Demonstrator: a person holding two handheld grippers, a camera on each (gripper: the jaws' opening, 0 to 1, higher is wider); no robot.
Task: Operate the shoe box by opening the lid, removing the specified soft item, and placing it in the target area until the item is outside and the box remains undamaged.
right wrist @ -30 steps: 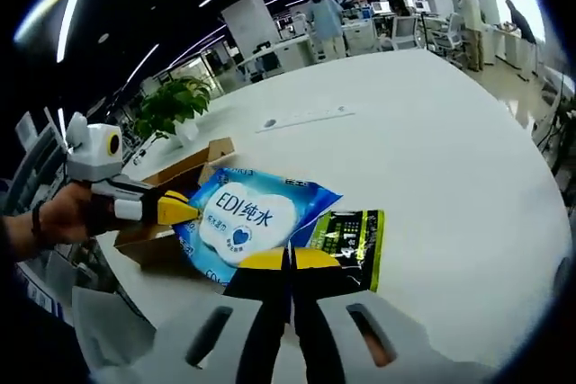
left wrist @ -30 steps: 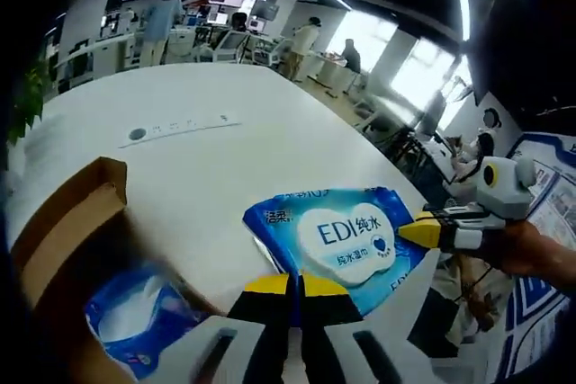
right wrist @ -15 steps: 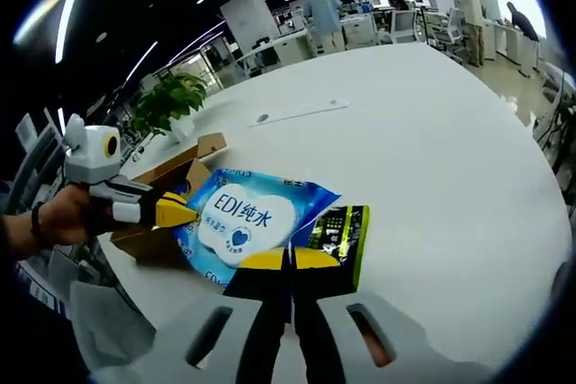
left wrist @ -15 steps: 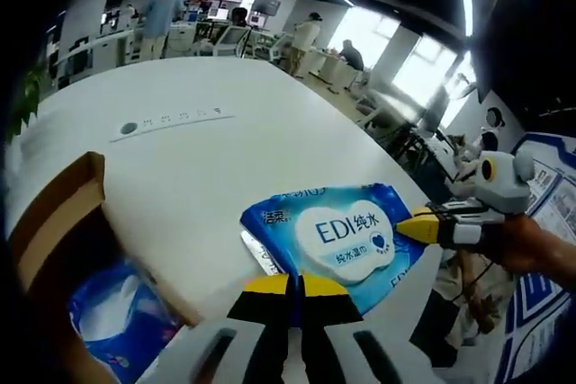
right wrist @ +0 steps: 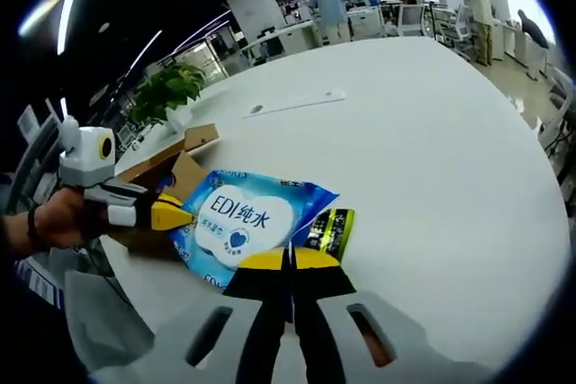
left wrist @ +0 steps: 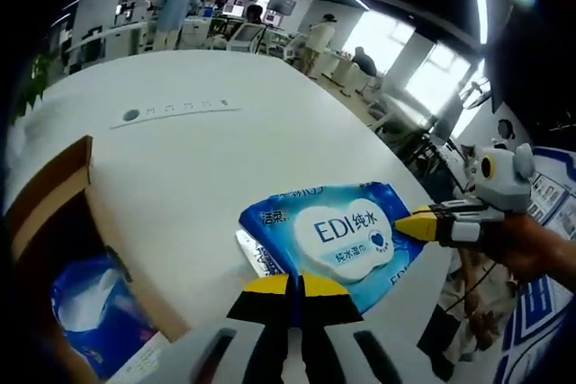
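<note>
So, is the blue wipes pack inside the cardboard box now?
No, the blue wipes pack is held above the white table, beside the cardboard box.

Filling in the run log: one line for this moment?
wipes pack: out of shoe box, above table | left tongs: shut on pack | right tongs: shut on pack

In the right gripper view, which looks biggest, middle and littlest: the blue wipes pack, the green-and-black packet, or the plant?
1. Blue plastic wet-wipes pack, biggest.
2. Leafy green potted plant.
3. Green-and-black flat packet, partly hidden.
The plant stands farther off, so two and three are unsure.
</note>
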